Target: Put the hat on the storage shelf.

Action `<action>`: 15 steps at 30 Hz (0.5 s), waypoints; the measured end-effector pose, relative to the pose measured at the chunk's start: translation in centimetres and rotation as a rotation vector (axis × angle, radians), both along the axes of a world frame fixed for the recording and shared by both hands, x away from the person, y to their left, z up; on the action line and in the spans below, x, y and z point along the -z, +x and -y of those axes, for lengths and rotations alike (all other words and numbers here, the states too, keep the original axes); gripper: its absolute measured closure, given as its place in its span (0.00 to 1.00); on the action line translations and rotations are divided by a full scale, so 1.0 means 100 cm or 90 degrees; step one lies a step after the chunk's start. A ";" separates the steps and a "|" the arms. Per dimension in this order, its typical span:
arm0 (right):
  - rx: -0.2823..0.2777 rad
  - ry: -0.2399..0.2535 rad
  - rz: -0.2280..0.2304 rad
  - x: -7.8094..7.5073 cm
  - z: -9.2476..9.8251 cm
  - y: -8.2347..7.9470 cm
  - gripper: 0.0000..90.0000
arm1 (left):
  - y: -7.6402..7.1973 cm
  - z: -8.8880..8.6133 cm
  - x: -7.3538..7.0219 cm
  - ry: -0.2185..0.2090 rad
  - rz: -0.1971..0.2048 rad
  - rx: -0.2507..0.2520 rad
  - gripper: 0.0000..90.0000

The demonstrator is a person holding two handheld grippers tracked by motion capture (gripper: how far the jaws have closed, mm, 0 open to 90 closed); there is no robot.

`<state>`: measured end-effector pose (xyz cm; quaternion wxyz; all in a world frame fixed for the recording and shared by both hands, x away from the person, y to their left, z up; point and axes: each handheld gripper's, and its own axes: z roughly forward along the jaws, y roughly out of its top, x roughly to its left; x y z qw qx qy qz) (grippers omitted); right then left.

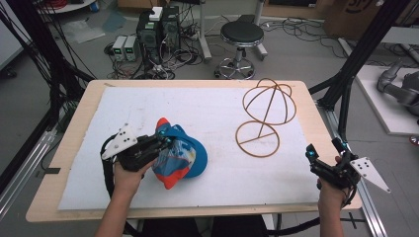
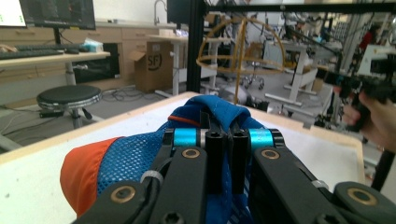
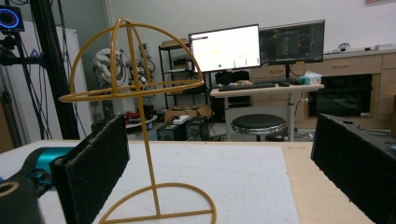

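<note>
A: How far along is it?

B: Early. The left hand-held gripper (image 1: 159,144) has its jaws clamped on the blue-and-orange cap (image 1: 180,158), which sits at the bench's (image 1: 74,118) near-left.

A: And the wire hat stand (image 1: 267,116)?

B: Bare, well apart at the far right. The right hand-held gripper (image 1: 323,152) waits near it, jaws wide and empty. Carrying the cap over and seating it remains.

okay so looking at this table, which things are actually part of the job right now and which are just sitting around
Part of the job:
- blue and orange cap, pinched in the left tongs
- gold wire hat stand, standing free on the white mat
- right tongs, jaws open, holding nothing

Just lying about:
- black stool beyond the table
- computer towers on the floor
- monitors on the desk
</note>
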<state>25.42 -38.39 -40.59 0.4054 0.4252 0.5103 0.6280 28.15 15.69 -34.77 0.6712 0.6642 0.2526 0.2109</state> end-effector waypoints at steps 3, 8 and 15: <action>0.000 0.002 0.000 0.000 0.000 0.000 0.05 | 0.001 0.003 -0.007 -0.008 0.007 -0.005 0.99; 0.001 0.000 0.001 0.000 0.000 0.000 0.05 | 0.004 0.011 -0.027 -0.019 0.023 -0.028 0.99; 0.001 0.003 0.001 0.000 0.001 0.000 0.05 | 0.008 0.022 -0.053 -0.049 0.049 -0.067 0.99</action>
